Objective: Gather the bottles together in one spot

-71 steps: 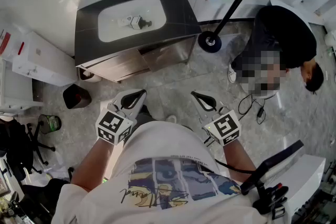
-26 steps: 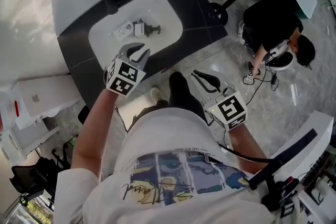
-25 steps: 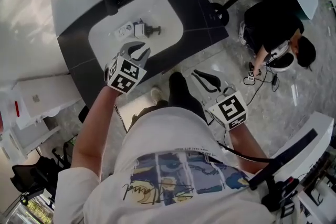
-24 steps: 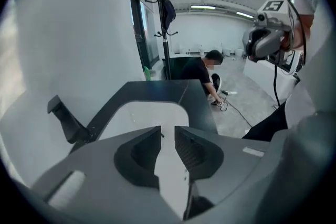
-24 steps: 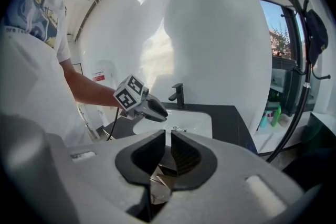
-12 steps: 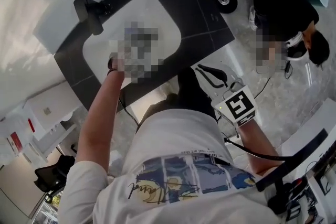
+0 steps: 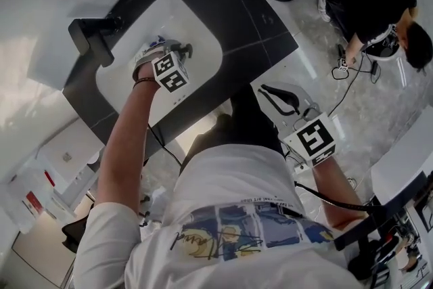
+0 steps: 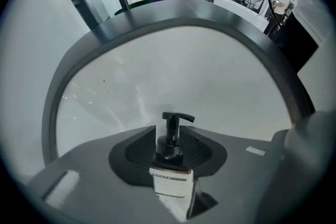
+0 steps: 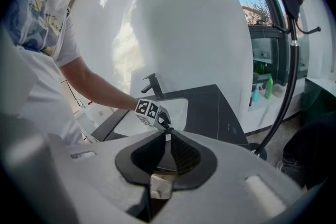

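One pump bottle (image 8: pixel 169 168) is in the white sink basin (image 8: pixel 210 76), between the left gripper's (image 8: pixel 169 132) jaws, which have just been opening and stand clear of it. Right gripper (image 9: pixel 168 135) hangs beside the dark counter (image 7: pixel 250 17), jaws together.

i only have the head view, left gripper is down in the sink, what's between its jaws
observer: a pump bottle. The left gripper has its jaws on either side of it; they have just been opening, and the pads don't look pressed on it.
operator: right one holding anything
observer: no, the right gripper has its jaws together on nothing.
operator: any other bottles around
observer: yes, a green bottle and a blue bottle stand at the far right of the right gripper view.
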### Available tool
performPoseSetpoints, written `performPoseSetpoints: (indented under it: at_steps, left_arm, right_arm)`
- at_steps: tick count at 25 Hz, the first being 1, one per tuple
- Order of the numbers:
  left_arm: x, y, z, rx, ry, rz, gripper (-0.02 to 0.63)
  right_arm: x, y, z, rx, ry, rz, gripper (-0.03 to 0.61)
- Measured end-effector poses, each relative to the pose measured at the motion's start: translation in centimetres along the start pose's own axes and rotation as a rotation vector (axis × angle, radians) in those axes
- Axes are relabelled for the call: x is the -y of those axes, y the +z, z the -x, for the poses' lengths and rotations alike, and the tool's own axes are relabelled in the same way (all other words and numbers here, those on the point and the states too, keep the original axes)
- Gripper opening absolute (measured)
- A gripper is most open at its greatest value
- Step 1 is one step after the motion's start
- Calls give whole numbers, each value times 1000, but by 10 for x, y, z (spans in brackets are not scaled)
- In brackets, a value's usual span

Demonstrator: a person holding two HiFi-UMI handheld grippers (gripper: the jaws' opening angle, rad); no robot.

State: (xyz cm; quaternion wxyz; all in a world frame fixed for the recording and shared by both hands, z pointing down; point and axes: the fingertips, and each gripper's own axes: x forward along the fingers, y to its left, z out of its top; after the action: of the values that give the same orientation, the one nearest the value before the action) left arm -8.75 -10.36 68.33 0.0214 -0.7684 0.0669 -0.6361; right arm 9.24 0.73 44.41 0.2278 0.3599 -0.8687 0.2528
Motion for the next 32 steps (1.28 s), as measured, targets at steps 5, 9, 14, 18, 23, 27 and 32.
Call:
performPoseSetpoints:
  at_steps: [5,9,14,18,23,27,32]
  left_arm:
    - [8,-2,-19,-42,-60,-70,158]
    - [9,-3,-32,-67,-88,-77,152]
    - [9,-2,-35,-63,-70,-72,103]
    - [1,-4,-28,-23,-22,-28,100]
    - [-17,-1,1,81,46,147,83]
    - [-33,-5,22,190,105,343,84]
    - [-53,-5,54,359,188,597,87]
  right_arm:
    - [7,-12,-1,-12,-16,-44,35]
    - [13,-19,-2,-25,-31,-67,34]
    - [17,-22,-1,-29,-47,-72,32]
    - [15,-18,-5,-29,-37,-70,31]
    - [9,-9,-9,-37,-30,-38,31]
    - [0,-8,-12,-73,-9,-15,31]
    - [-8,6,-18,-33,-1,24,31]
